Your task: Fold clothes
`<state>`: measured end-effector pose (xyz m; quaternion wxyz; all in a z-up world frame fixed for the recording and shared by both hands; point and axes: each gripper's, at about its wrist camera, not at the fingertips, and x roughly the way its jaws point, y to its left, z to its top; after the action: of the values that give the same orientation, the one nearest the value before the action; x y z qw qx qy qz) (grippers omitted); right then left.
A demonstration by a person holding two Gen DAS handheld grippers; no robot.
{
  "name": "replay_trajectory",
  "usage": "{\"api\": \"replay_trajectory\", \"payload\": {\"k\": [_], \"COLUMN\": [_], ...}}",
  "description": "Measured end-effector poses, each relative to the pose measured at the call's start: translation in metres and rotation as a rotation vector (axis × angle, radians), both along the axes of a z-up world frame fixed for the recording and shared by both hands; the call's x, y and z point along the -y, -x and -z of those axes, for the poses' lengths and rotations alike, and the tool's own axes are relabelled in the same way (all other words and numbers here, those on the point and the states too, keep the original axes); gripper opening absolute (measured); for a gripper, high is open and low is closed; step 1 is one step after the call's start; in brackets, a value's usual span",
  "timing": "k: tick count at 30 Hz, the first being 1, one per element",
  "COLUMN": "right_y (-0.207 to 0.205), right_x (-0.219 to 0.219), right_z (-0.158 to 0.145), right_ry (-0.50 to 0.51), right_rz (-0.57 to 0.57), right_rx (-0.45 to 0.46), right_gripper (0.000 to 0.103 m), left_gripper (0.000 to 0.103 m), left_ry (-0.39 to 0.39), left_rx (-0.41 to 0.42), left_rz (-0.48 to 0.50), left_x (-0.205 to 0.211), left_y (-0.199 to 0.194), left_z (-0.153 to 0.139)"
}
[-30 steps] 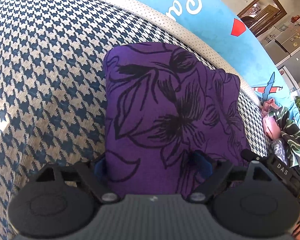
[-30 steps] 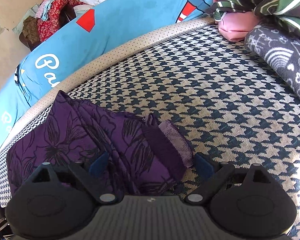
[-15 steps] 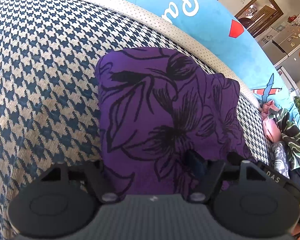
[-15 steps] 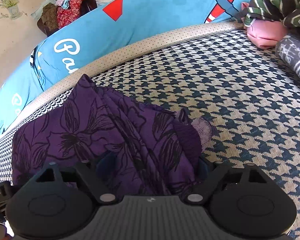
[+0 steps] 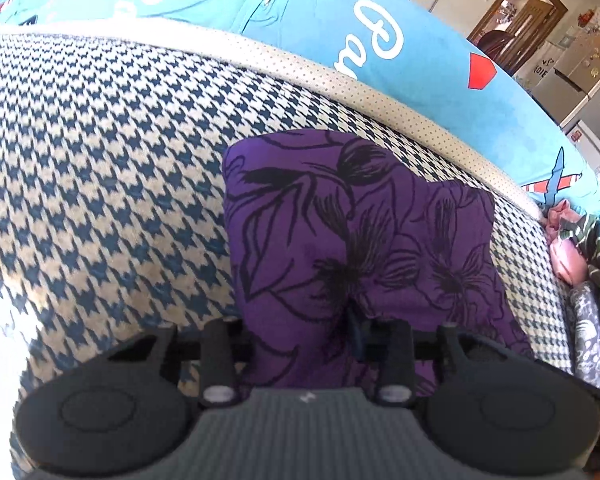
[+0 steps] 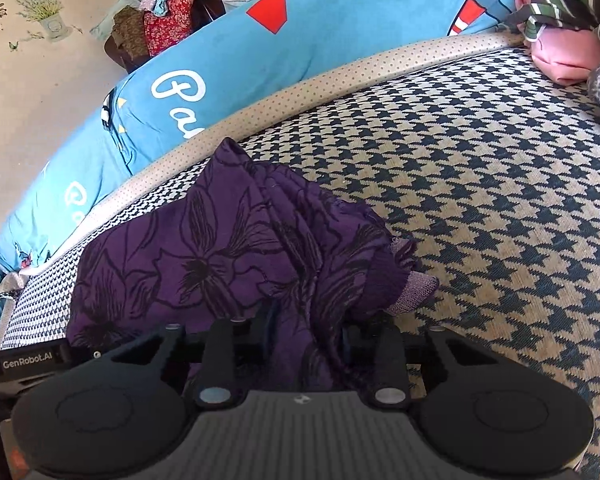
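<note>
A purple garment with black flower print lies folded on the houndstooth cover. My left gripper is at its near edge, jaws closing, with the cloth gathered and pinched between them. In the right wrist view the same purple garment bunches into ridges, a pale lilac inner edge showing at its right. My right gripper is closing its jaws on that near right end, with folds of cloth squeezed between the fingers. The fingertips of both grippers are mostly buried in cloth.
A long blue printed cushion runs along the far edge of the houndstooth cover. To the right sits a pile of other clothes, pink, green-striped and grey. The body of the left gripper shows at the lower left of the right wrist view.
Both pairs of jaws have come together from wide open onto the garment's near edge. The cloth has bunched and risen between them, and its far edge has drawn up into folds.
</note>
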<state>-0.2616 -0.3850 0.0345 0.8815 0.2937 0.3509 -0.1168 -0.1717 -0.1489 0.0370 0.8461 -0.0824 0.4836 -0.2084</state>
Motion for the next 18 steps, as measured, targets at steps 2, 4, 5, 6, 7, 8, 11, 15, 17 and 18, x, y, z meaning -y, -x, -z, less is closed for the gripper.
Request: {"api": "replay_trajectory", "payload": {"k": [2, 4, 5, 6, 7, 8, 11, 15, 17, 18], "right_y": [0.000, 0.000, -0.001, -0.001, -0.002, -0.003, -0.005, -0.010, -0.011, -0.010], "right_x": [-0.008, -0.022, -0.032, -0.042, -0.052, -0.063, -0.096, -0.099, -0.092, -0.090], "right_z": [-0.001, -0.001, -0.001, -0.001, -0.001, -0.001, -0.003, -0.002, -0.001, -0.002], "right_ry": [-0.031, -0.050, -0.053, -0.055, -0.056, -0.045, 0.042, 0.102, 0.069, 0.071], "right_rz": [-0.034, -0.074, -0.107, -0.144, -0.180, -0.216, -0.306, -0.288, -0.257, -0.248], "right_rx": [0.006, 0.010, 0.011, 0.013, 0.015, 0.016, 0.024, -0.010, -0.028, -0.031], "right_gripper": [0.030, 0.030, 0.030, 0.030, 0.030, 0.030, 0.030, 0.034, 0.040, 0.043], "left_gripper": [0.035, 0.035, 0.035, 0.035, 0.035, 0.035, 0.038, 0.048, 0.050, 0.050], "left_ry": [-0.042, -0.076, -0.088, -0.101, -0.111, -0.113, -0.110, -0.098, -0.092, -0.092], "left_rx": [0.026, 0.040, 0.040, 0.040, 0.038, 0.028, 0.010, 0.011, 0.012, 0.014], "left_rz": [0.015, 0.016, 0.010, 0.004, -0.002, -0.008, -0.023, -0.065, -0.079, -0.080], "left_x": [-0.006, -0.020, -0.028, -0.036, -0.045, -0.053, -0.071, -0.077, -0.076, -0.075], "left_y": [-0.003, -0.004, -0.004, -0.004, -0.004, -0.003, 0.003, 0.008, 0.010, 0.010], "left_z": [-0.007, -0.012, -0.013, -0.014, -0.015, -0.013, -0.007, -0.002, -0.001, -0.002]}}
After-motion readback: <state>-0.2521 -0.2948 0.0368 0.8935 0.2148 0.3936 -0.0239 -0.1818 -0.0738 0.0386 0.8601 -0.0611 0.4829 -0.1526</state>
